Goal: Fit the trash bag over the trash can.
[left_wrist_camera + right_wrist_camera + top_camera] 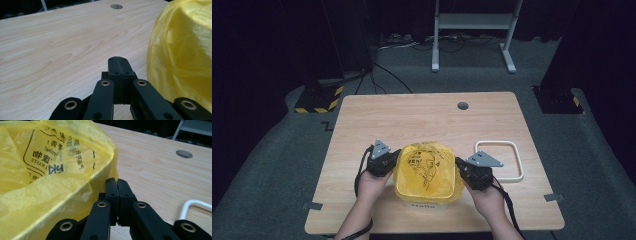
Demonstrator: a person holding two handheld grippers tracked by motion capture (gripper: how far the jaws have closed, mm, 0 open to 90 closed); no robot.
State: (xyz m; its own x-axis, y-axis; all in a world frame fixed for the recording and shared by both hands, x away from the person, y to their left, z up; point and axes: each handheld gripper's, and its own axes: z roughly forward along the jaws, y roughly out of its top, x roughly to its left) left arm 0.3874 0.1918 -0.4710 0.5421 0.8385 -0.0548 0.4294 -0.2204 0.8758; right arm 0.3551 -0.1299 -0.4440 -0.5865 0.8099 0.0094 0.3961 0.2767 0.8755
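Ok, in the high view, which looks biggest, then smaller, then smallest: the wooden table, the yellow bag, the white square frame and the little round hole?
1. wooden table, by far the biggest
2. yellow bag
3. white square frame, somewhat smaller than the bag
4. round hole, the smallest

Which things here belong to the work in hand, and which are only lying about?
In the work:
- yellow bag lining a white bin
- left claw, shut, at the bag's left
- right claw, shut, at its right

Lying about:
- white square frame on the table
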